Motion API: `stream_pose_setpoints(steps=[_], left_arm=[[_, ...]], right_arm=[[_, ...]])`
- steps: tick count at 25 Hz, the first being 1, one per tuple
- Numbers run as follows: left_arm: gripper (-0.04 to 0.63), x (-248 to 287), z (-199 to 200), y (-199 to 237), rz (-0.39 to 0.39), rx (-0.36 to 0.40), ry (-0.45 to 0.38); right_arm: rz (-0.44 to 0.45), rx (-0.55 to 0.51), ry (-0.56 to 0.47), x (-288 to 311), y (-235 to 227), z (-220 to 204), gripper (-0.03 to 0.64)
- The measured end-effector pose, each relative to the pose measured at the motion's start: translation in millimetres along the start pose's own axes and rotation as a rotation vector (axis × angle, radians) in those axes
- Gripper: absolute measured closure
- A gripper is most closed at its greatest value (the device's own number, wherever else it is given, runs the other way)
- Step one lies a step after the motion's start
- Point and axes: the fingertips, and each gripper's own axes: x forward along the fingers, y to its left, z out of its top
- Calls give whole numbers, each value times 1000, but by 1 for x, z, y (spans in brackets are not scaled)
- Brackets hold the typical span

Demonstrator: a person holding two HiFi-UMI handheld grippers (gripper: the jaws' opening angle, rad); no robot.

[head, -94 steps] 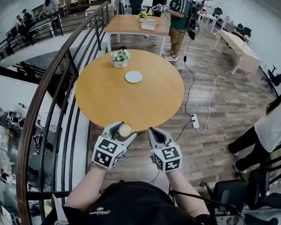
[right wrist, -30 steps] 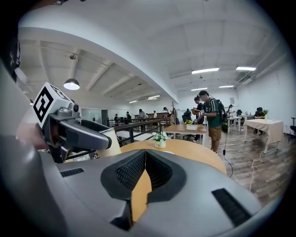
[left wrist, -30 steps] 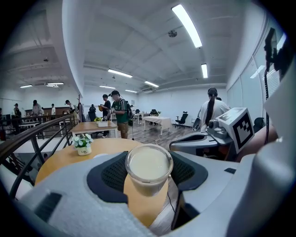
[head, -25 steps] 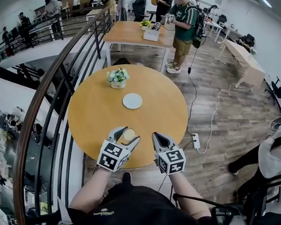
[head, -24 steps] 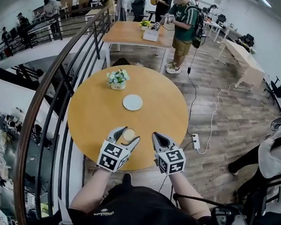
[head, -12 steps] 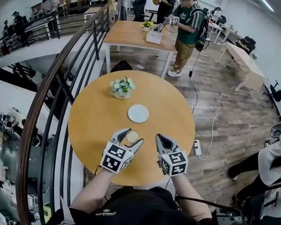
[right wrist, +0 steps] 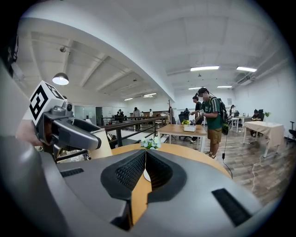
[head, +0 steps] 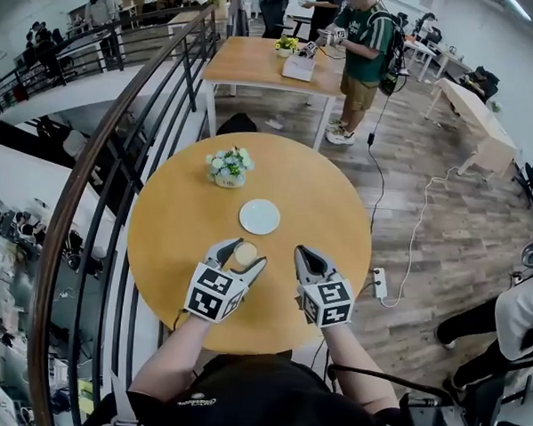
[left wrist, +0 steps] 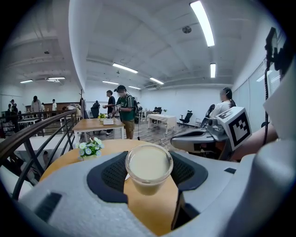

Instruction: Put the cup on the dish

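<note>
My left gripper (head: 241,253) is shut on a small clear cup (head: 245,252) filled with a cream-coloured liquid, held just above the near part of the round wooden table (head: 177,221). In the left gripper view the cup (left wrist: 149,169) sits upright between the two dark pads. A white dish (head: 259,217) lies on the table just beyond the cup, apart from it. My right gripper (head: 302,254) hovers beside the left one, shut and empty. A sliver of the dish (right wrist: 145,176) shows past its closed jaws.
A small pot of flowers (head: 230,168) stands behind the dish. A curved metal railing (head: 118,155) runs close along the table's left side. Behind stands a rectangular table (head: 265,61), with a person in a green shirt (head: 368,53) beside it. A power strip (head: 378,282) lies on the floor at right.
Both grippers have moved forward over the table's near edge, closer to the dish. The cup stays held in the left gripper, and the right gripper stays shut.
</note>
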Motion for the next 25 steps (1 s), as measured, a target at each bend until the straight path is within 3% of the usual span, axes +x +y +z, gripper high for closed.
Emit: stream_pose_setpoints(steps=[11, 25], left_arm=[[322, 15, -1, -7, 31, 9, 29], [322, 32, -19, -6, 27, -8, 83]], right_arm=[[13, 21, -11, 9, -14, -6, 614], [41, 72, 73, 15, -10, -38, 614]])
